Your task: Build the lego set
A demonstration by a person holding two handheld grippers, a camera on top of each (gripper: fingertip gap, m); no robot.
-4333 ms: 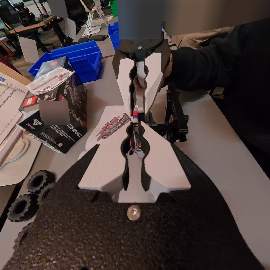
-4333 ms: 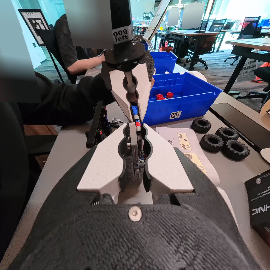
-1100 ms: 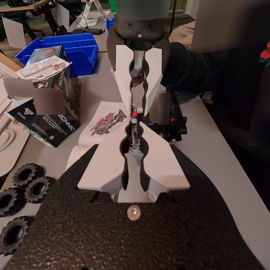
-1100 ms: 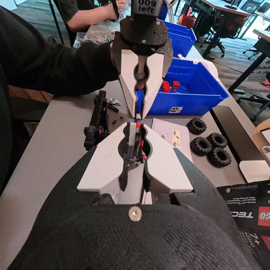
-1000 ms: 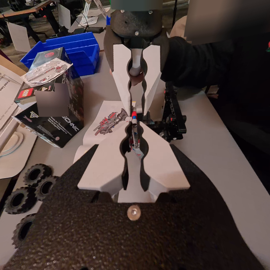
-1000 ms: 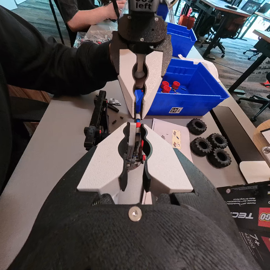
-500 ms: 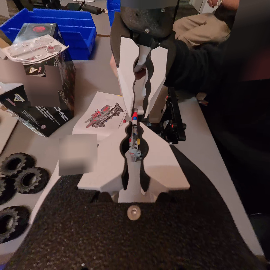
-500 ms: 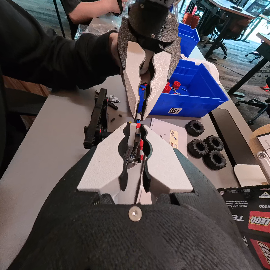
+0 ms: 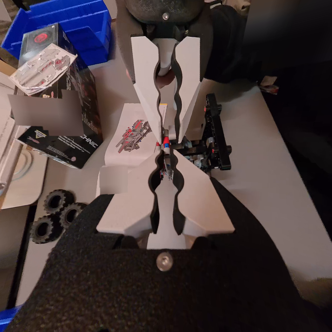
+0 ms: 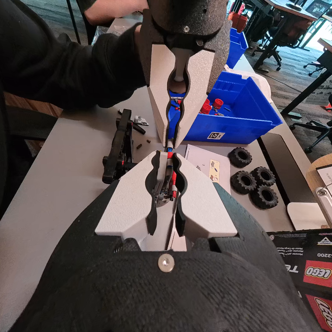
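You hold both grippers tip to tip above the table (image 9: 251, 179), right gripper (image 10: 166, 154) clamped on the small lego piece (image 10: 168, 172), left gripper (image 10: 169, 143) pinching its far end, likely to press parts together.

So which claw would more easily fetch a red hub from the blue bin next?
Probably the left claw: it pinches only the model's tip, and the blue bin sits right behind it. The right claw grips the bulk.

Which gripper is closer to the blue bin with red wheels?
Left. The left gripper hangs just in front of the bin, fingers overlapping it in the right wrist view. The right gripper meets the left tip to tip, farther back, both shut on the lego piece.
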